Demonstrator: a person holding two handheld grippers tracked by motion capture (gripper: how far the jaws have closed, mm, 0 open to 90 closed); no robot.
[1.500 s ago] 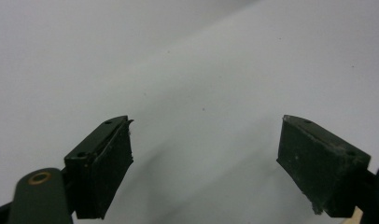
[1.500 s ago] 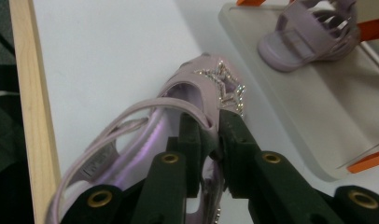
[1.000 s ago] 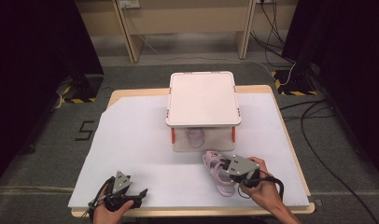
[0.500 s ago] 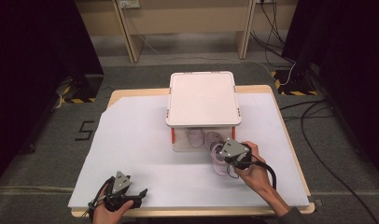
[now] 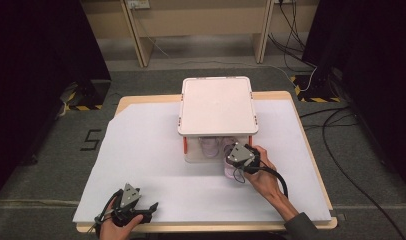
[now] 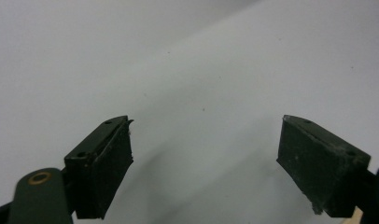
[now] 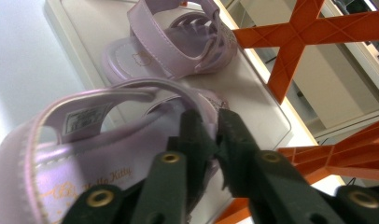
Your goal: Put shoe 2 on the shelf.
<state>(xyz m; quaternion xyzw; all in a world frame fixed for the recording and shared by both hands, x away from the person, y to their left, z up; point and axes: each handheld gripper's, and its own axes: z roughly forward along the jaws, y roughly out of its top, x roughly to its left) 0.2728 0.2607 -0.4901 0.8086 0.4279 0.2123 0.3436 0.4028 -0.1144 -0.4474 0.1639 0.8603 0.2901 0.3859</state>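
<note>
1. The right gripper [image 5: 234, 159] sits at the open front of a clear storage box [image 5: 217, 150], which stands near the middle of the counter [image 5: 141, 150] with a white lid [image 5: 217, 105] on top.
2. In the right gripper view its jaws are nearly together and pinch a strap of a pink sandal [image 7: 85, 154]. They have just been opening slightly, with the strap still between them.
3. That held sandal [image 5: 231, 167] lies at the mouth of the box, partly on the white sheet that covers the counter and partly at the box's threshold.
4. A second pink sandal [image 7: 178, 42] already lies inside the box on its floor, just beyond the held one; in the high view it shows through the clear wall [image 5: 208, 145].
5. Orange latches [image 7: 309, 42] of the box show to the right in the right gripper view.
6. The left gripper [image 5: 133, 207] rests near the front edge of the counter, well apart from the box.
7. In the left gripper view its jaws stand wide apart with nothing between them, only the white sheet [image 6: 201, 70] beneath.
</note>
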